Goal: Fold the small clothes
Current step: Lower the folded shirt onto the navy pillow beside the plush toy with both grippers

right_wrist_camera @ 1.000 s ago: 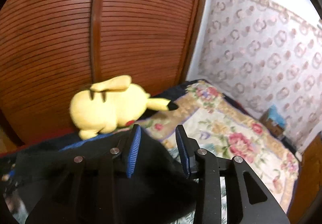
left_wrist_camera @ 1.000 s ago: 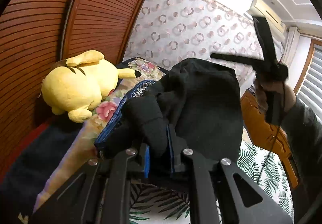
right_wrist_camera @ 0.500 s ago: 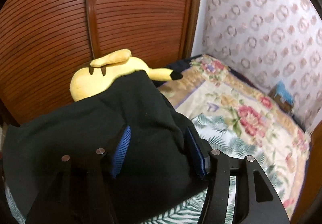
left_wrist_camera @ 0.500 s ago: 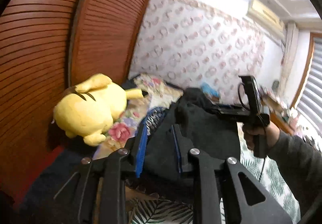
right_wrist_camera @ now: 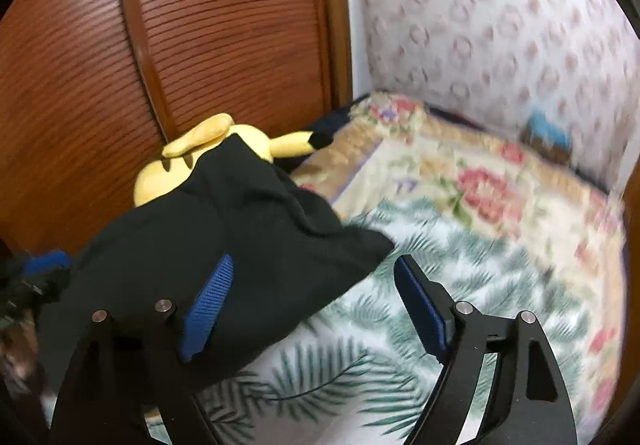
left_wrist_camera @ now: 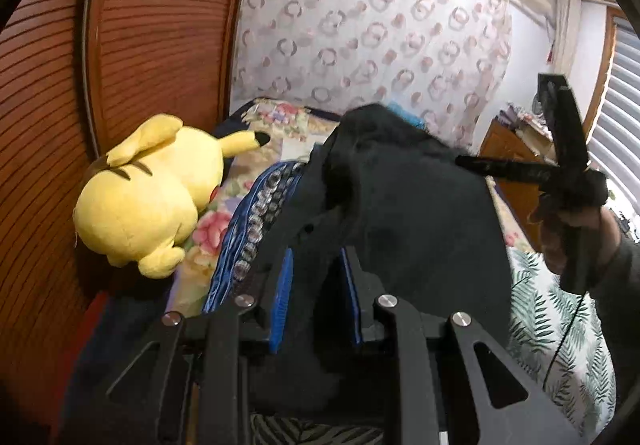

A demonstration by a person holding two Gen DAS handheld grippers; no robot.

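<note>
Black garment [right_wrist_camera: 224,241]: matt, soft knit-like cloth, no sheen. Yellow toy [left_wrist_camera: 148,197]: fuzzy plush, matt. Left gripper [left_wrist_camera: 318,295]: matt black plastic arms, shiny round metal pins, ribbed blue pads. Right gripper [right_wrist_camera: 314,309]: same build and finish. Wardrobe door [right_wrist_camera: 200,25] at 11 o'clock: ribbed wood slats, semi-gloss varnish. Bedspread [right_wrist_camera: 460,245] at 3 o'clock: printed woven cloth, matt. Wall [left_wrist_camera: 360,29] at 12 o'clock: patterned paper, flat finish.
</note>
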